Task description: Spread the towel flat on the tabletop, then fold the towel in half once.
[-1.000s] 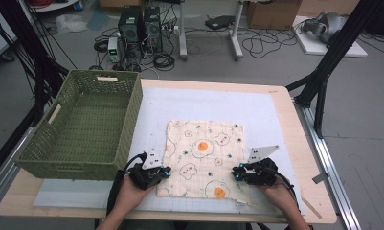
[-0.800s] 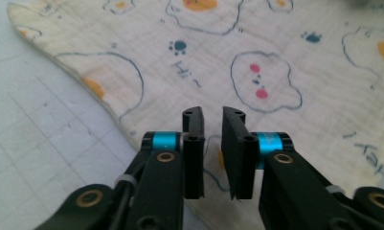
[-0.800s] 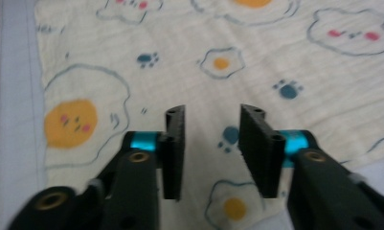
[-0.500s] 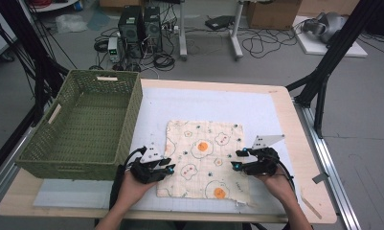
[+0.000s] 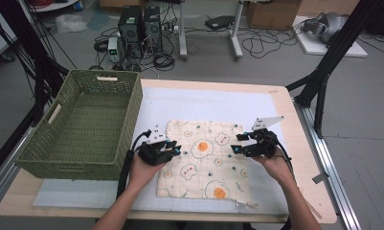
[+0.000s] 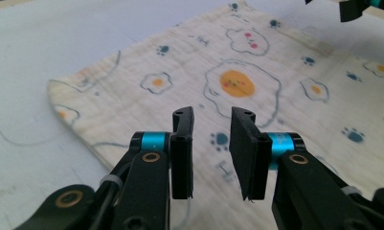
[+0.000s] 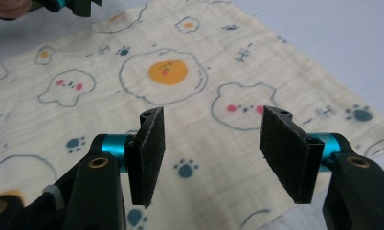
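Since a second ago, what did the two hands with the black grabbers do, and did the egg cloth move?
Both grippers moved up the cloth, away from its near edge. The left gripper and right gripper have just been opening their jaws; nothing sits between them now. The cream fried-egg-print cloth lies flat where it was, and the green woven basket stayed put.
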Demonstrator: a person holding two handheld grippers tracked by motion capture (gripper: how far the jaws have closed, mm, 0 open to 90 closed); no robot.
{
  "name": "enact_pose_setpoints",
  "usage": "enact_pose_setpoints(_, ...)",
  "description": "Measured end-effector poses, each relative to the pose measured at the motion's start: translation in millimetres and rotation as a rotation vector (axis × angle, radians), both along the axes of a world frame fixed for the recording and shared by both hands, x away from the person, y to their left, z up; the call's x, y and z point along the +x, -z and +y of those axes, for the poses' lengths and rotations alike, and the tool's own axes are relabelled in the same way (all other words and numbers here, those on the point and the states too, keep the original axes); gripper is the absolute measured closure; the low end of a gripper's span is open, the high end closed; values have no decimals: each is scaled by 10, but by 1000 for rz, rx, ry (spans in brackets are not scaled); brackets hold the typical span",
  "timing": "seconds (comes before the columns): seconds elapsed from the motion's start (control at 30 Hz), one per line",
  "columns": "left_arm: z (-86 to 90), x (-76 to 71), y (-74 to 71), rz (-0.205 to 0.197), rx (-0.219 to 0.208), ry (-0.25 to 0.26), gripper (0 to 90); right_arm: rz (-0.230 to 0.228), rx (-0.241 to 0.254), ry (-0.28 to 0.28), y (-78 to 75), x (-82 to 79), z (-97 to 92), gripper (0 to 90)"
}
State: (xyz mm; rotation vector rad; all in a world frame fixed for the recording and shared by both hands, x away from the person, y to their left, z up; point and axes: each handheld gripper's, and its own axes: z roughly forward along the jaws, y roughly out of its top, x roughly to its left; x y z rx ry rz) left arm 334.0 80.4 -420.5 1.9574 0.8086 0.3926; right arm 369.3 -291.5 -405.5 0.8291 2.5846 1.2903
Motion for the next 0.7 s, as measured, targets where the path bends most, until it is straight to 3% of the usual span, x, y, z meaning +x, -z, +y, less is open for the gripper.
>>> enact_pose_setpoints(0.13, -40, 150, -92, -21, -18, -35, 704, -9, -39, -5, -73, 135, 41, 413)
enact_pose_setpoints(0.3, -37, 303, -9, 22, -11, -90, 691, -3, -44, 37, -57, 273, 16, 410)
enact_pose_setpoints(0.57, -1, 427, 134, 68, 37, -152, 667, 12, -43, 107, 50, 374, -98, 419)
enact_pose_setpoints(0.7, 18, 475, 196, 83, 87, -173, 713, 13, -56, 147, 127, 399, -163, 428)
